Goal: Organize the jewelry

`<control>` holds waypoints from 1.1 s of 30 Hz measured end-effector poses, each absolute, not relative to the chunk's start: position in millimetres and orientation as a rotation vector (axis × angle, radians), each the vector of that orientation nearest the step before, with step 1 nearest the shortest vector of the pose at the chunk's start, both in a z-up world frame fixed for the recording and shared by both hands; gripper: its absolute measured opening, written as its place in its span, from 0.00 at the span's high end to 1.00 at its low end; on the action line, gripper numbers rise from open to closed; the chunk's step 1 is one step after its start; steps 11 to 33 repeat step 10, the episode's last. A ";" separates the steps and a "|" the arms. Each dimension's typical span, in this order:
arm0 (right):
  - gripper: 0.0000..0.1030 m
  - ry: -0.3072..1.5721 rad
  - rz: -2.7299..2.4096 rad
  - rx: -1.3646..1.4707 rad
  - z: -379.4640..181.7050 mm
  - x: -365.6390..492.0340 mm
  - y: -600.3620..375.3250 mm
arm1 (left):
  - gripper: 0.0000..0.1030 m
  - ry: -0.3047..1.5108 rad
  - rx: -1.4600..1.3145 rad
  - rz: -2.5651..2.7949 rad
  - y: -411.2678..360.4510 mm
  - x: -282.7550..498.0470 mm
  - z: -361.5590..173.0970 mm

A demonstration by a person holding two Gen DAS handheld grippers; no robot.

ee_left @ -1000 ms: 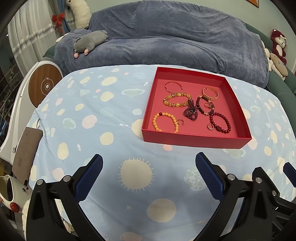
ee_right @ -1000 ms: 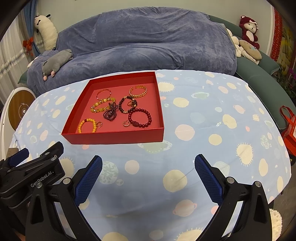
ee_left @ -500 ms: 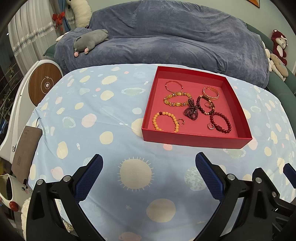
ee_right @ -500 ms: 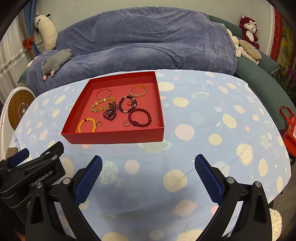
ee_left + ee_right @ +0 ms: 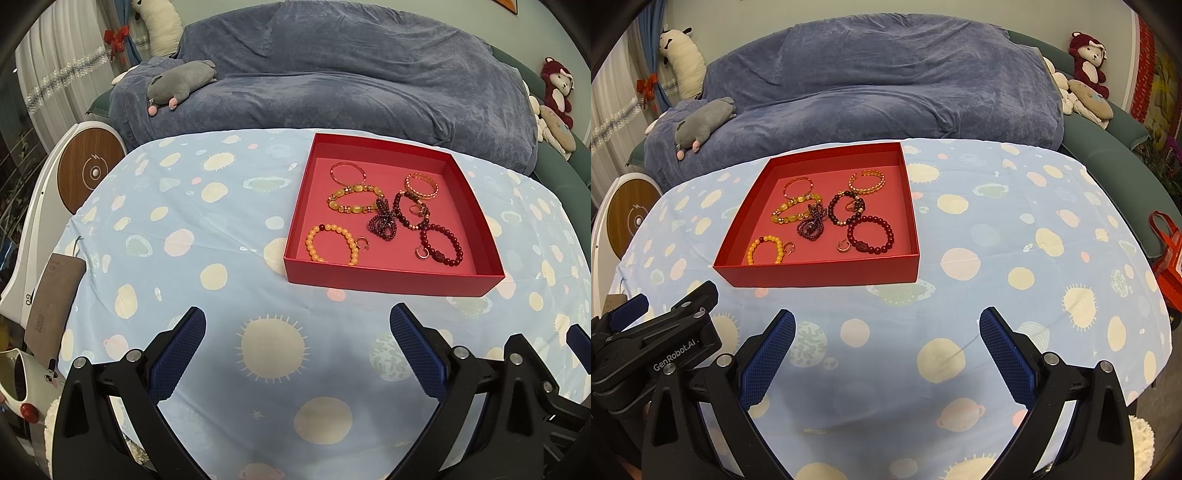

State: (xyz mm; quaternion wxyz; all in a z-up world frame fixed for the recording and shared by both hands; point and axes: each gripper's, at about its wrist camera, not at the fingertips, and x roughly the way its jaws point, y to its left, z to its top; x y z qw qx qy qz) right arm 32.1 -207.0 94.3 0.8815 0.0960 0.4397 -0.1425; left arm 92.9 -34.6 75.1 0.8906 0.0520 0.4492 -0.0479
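A red box (image 5: 388, 282) (image 5: 820, 275) sits on the blue patterned tablecloth and holds several bracelets: an orange bead bracelet (image 5: 332, 243) (image 5: 766, 249), a dark red bead bracelet (image 5: 443, 245) (image 5: 870, 234), a yellow bead bracelet (image 5: 354, 199), a purple bead bundle (image 5: 384, 223) (image 5: 811, 223), a gold bangle (image 5: 422, 184) (image 5: 867, 182) and small rings. My left gripper (image 5: 297, 345) is open and empty, near the table's front edge, short of the box. My right gripper (image 5: 886, 345) is open and empty, to the right of it.
A sofa under a blue-grey cover (image 5: 332, 74) stands behind the table with a grey plush toy (image 5: 181, 79) on it. A round wooden-faced device (image 5: 92, 171) stands at the left. A brown pouch (image 5: 53, 291) lies at the left table edge. A red bag (image 5: 1167, 254) hangs at right.
Both views have shifted only slightly; the left gripper has drifted a little. The box and jewelry have not moved. Both grippers stay open.
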 end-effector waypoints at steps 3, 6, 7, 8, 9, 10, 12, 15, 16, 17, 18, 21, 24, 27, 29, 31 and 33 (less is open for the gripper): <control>0.06 0.915 -0.296 0.200 94.2 32.1 -207.0 | 0.07 0.925 0.110 -0.102 -35.1 92.4 75.6; 0.06 0.917 -0.300 0.199 94.8 32.6 -207.3 | 0.07 0.923 0.122 -0.095 -35.7 95.1 77.3; 0.06 0.916 -0.300 0.201 95.2 32.8 -208.1 | 0.07 0.920 0.122 -0.095 -35.6 95.8 78.1; 0.06 0.916 -0.302 0.199 95.7 32.9 -208.4 | 0.07 0.920 0.123 -0.095 -35.6 96.9 78.5; 0.06 0.917 -0.302 0.197 95.6 32.9 -208.1 | 0.07 0.925 0.123 -0.097 -35.2 98.3 78.3; 0.06 0.917 -0.301 0.198 95.6 33.0 -208.5 | 0.07 0.928 0.121 -0.099 -34.9 97.8 78.5; 0.06 0.917 -0.301 0.198 95.6 33.0 -208.5 | 0.07 0.928 0.121 -0.099 -34.9 97.8 78.5; 0.06 0.917 -0.301 0.198 95.6 33.0 -208.5 | 0.07 0.928 0.121 -0.099 -34.9 97.8 78.5; 0.06 0.917 -0.301 0.198 95.6 33.0 -208.5 | 0.07 0.928 0.121 -0.099 -34.9 97.8 78.5; 0.06 0.917 -0.301 0.198 95.6 33.0 -208.5 | 0.07 0.928 0.121 -0.099 -34.9 97.8 78.5; 0.06 0.917 -0.301 0.198 95.6 33.0 -208.5 | 0.07 0.928 0.121 -0.099 -34.9 97.8 78.5; 0.06 0.917 -0.301 0.198 95.6 33.0 -208.5 | 0.07 0.928 0.121 -0.099 -34.9 97.8 78.5; 0.06 0.917 -0.301 0.198 95.6 33.0 -208.5 | 0.07 0.928 0.121 -0.099 -34.9 97.8 78.5; 0.06 0.917 -0.301 0.198 95.6 33.0 -208.5 | 0.07 0.928 0.121 -0.099 -34.9 97.8 78.5; 0.06 0.917 -0.301 0.198 95.6 33.0 -208.5 | 0.07 0.928 0.121 -0.099 -34.9 97.8 78.5; 0.06 0.917 -0.301 0.198 95.6 33.0 -208.5 | 0.07 0.928 0.121 -0.099 -34.9 97.8 78.5; 0.06 0.917 -0.301 0.198 95.6 33.0 -208.5 | 0.07 0.928 0.121 -0.099 -34.9 97.8 78.5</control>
